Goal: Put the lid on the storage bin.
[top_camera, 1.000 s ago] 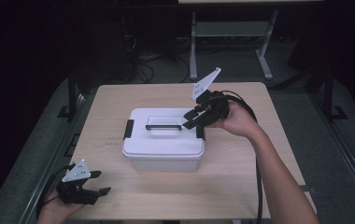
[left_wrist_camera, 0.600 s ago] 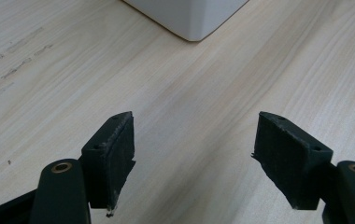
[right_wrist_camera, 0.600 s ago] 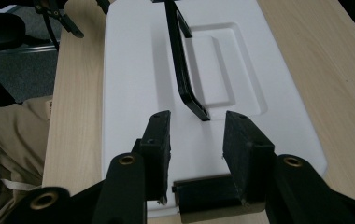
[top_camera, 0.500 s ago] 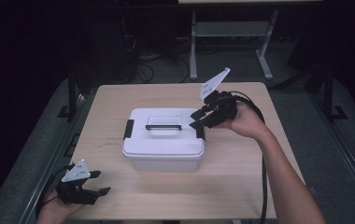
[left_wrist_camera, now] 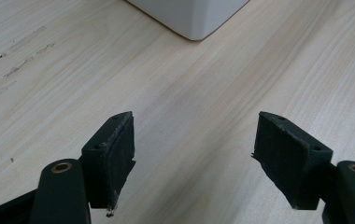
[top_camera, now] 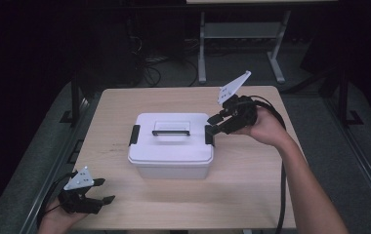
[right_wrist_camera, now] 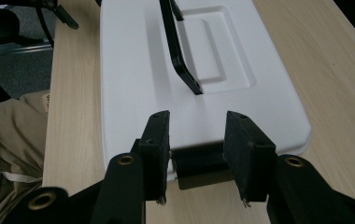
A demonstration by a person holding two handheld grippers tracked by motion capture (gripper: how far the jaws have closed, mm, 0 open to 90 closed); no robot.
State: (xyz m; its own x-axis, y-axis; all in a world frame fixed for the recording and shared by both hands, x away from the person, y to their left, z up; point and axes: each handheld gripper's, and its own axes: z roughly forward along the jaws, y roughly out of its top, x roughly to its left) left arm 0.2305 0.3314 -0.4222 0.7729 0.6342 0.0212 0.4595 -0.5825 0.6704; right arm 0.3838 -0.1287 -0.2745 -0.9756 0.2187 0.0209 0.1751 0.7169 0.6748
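Observation:
A white lidded box [top_camera: 171, 146] with a black handle [top_camera: 171, 131] sits mid-table. Black latches clip its left side [top_camera: 134, 135] and right side [top_camera: 209, 135]. My right gripper [top_camera: 212, 126] reaches in from the right at the right latch. In the right gripper view its jaws [right_wrist_camera: 196, 140] bracket that latch [right_wrist_camera: 199, 163], and the pads touch both its sides, just below the lid [right_wrist_camera: 133, 70]. My left gripper [top_camera: 104, 190] rests at the table's front left corner, open with nothing between its jaws [left_wrist_camera: 192, 158]. A corner of the box [left_wrist_camera: 189, 14] lies ahead of it.
The wooden table [top_camera: 252, 175] has bare surface in front of and behind the box. A cable [top_camera: 282, 195] trails from the right gripper along the forearm. Table legs and cables stand on the dark floor behind.
My right gripper has slid to the right, from over the lid's edge to the box's right side. The left gripper has stayed put.

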